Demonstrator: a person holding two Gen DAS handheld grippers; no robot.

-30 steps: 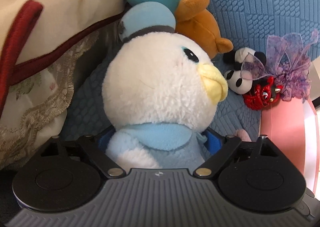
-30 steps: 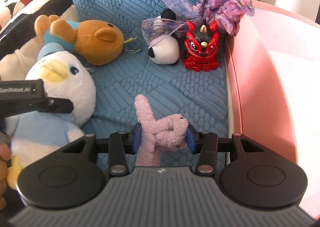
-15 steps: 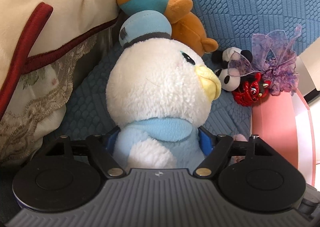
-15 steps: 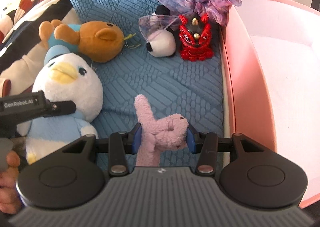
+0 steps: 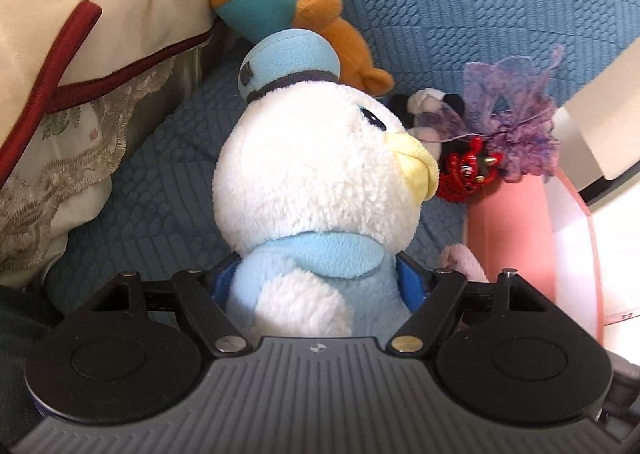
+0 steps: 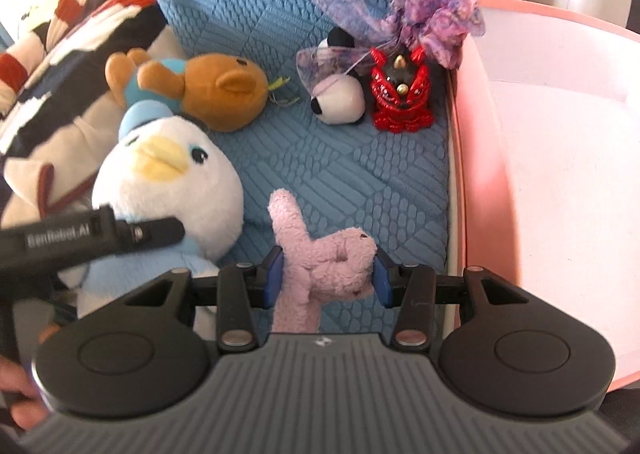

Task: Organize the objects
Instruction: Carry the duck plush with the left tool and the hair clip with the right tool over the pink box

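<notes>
My left gripper (image 5: 316, 286) is shut on the body of a white duck plush (image 5: 312, 181) with a light blue hat and scarf; the duck also shows in the right wrist view (image 6: 168, 181), with the left gripper (image 6: 140, 234) at its neck. My right gripper (image 6: 328, 274) is shut on a pink bunny plush (image 6: 320, 262), held just above the blue quilted cushion (image 6: 340, 173). The pink bin (image 6: 560, 173) stands directly to the right; it also shows in the left wrist view (image 5: 516, 230).
A brown bear plush (image 6: 216, 89), a panda plush (image 6: 340, 101), a red lion figure (image 6: 400, 93) and a purple ribbon bow (image 6: 400, 9) lie at the cushion's back. A cream and red blanket (image 5: 80, 53) is heaped on the left.
Both grippers have pulled back and up with their plush toys. The duck has risen off the cushion, and the pink bin now fills more of the right wrist view.
</notes>
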